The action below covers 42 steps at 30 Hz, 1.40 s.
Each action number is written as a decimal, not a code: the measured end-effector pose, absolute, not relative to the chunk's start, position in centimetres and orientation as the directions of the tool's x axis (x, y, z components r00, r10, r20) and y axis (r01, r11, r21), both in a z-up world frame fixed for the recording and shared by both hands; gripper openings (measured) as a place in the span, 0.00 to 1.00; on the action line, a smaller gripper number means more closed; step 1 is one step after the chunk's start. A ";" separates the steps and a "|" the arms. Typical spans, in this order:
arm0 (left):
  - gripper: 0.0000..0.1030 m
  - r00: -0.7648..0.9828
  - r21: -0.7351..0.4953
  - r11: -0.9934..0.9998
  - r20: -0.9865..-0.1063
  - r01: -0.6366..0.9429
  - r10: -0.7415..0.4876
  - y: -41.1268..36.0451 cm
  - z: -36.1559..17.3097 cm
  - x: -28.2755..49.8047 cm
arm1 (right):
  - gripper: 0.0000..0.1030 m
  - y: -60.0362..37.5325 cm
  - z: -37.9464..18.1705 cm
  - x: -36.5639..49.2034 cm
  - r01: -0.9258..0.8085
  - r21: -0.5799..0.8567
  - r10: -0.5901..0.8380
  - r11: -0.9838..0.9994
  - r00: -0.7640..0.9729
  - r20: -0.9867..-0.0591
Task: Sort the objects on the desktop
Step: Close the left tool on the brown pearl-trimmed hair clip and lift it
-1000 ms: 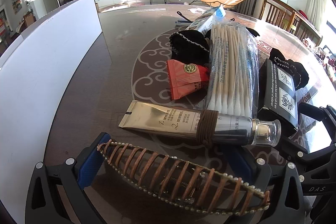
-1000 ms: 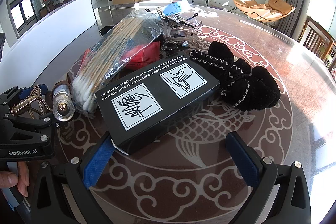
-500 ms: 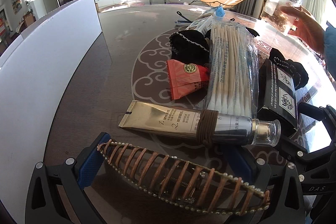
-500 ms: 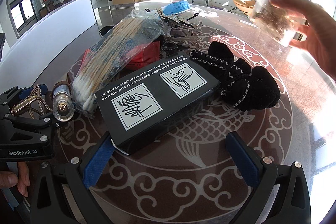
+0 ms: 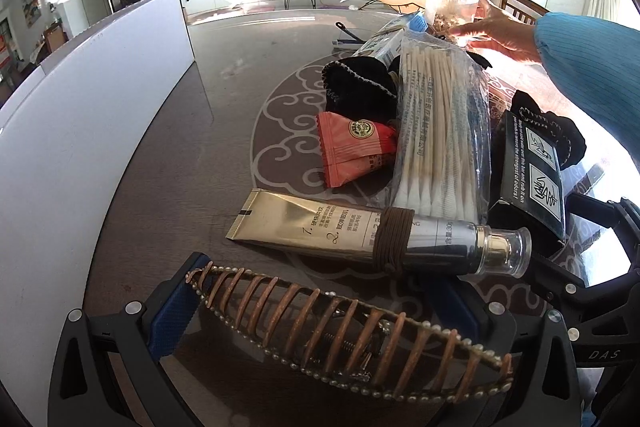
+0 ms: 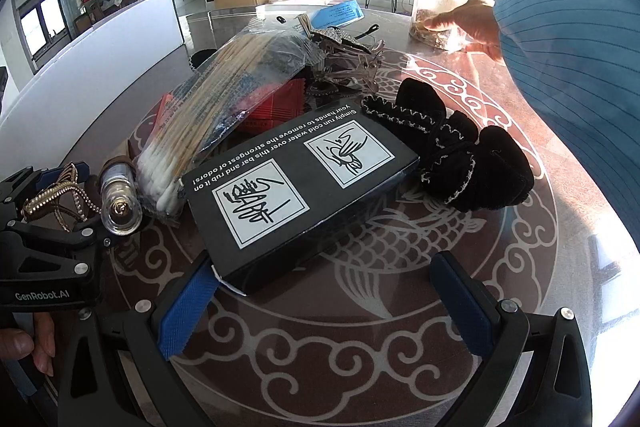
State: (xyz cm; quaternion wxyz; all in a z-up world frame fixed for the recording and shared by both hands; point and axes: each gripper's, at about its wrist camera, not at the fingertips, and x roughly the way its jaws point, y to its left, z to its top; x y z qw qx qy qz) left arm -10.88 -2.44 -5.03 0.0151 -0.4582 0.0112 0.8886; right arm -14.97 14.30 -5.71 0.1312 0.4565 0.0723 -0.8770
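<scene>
A pile lies on the round patterned table (image 6: 360, 311): a gold tube (image 5: 340, 231), a bag of cotton swabs (image 5: 440, 131), a red sachet (image 5: 352, 151), a black box (image 6: 296, 187) and a black velvet scrunchie (image 6: 460, 151). A copper hair clip with pearls (image 5: 340, 331) spans my left gripper's (image 5: 316, 311) wide-spread jaws; whether they pinch it is unclear. That clip also shows in the right wrist view (image 6: 56, 195). My right gripper (image 6: 320, 299) is open and empty, just in front of the black box's near corner.
A white board (image 5: 72, 131) stands along the table's left side. A person's hand in a blue sleeve (image 6: 572, 75) sets a clear jar with a dark lid (image 6: 444, 7) on the far side of the table, behind the pile.
A hand with a clear jar came in from the right and lowered the jar toward the table behind the pile. Both grippers and the pile stayed still.
</scene>
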 end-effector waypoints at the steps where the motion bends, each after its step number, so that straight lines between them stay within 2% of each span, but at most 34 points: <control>1: 1.00 -0.580 0.006 -0.999 -0.815 -0.037 0.017 -2.4 -5.0 -10.9 | 1.00 14.3 -5.7 -15.0 0.296 -0.007 -0.164 -0.955 -0.548 -0.820; 42: 1.00 -0.555 0.005 -0.999 -0.832 -0.045 0.021 -2.6 -5.1 -10.6 | 1.00 14.4 -5.8 -14.8 0.304 -0.006 -0.170 -0.953 -0.549 -0.818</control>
